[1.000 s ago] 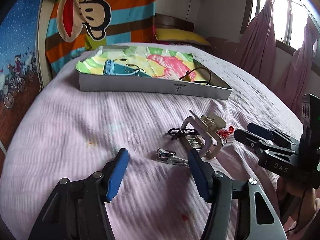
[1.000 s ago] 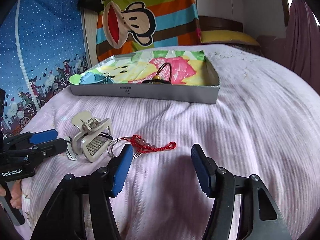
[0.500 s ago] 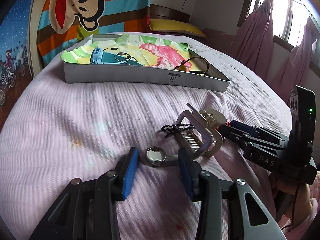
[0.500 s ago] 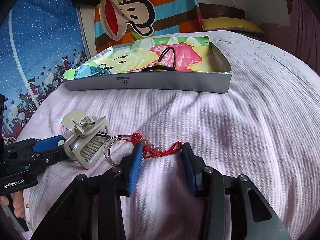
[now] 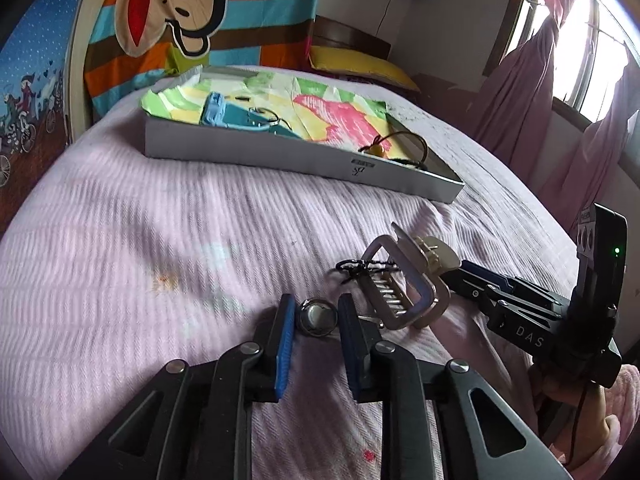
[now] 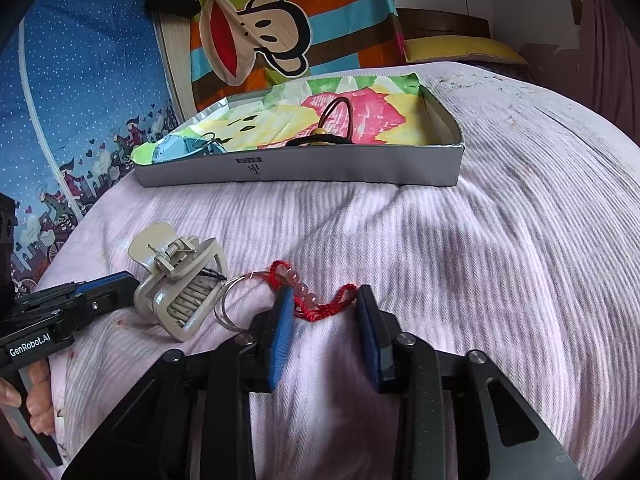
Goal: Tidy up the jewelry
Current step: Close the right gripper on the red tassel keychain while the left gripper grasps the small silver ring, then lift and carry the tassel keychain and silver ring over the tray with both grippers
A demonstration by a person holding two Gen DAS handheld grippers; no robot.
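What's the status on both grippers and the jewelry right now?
Left gripper nearly closed around silver ring. Right gripper open, straddling red cord. Hair claw and wire hoops close beside. Box unobstructed.

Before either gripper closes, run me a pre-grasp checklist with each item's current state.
1. Left gripper brackets the round silver ring: ok.
2. Left fingers clear of the beige claw hair clip: ok.
3. Right gripper straddles the red beaded cord: ok.
4. Cord free of the wire ring: cannot tell.
5. Grey box has free floor space: ok.
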